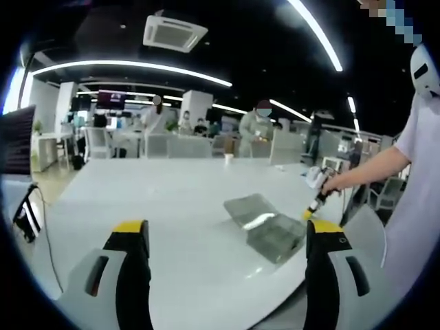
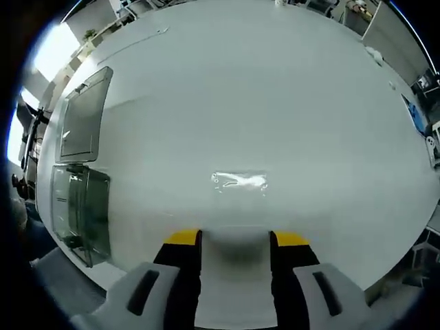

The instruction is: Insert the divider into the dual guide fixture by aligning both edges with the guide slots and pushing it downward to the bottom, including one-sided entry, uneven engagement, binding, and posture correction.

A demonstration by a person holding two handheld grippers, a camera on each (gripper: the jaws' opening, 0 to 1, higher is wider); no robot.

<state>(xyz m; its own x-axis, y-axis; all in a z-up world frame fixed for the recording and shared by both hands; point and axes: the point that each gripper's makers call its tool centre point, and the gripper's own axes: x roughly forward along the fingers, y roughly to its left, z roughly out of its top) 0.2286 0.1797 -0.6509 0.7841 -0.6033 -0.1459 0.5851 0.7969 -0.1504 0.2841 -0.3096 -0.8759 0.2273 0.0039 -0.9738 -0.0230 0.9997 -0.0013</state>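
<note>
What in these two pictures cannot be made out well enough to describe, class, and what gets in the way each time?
- Guide slots of the clear fixture: left gripper view, too small and see-through to trace.
- Fixture and flat clear panel: right gripper view, squeezed at the fisheye edge; whether the panel is the divider is unclear.
- Small clear piece on the table: glare hides its shape.
- Right tool, far off: jaws too small to read.

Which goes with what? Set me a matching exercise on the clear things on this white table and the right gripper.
1. clear plastic box-shaped fixture
2. flat clear plastic panel
3. small clear plastic piece
4. right gripper

A. open, holding nothing
B. standing near the edge of the white table
C. lying alone, straight ahead of the yellow-tipped jaws
D. lying flat beside the box

Pairs: 1-B; 2-D; 3-C; 4-A
</note>
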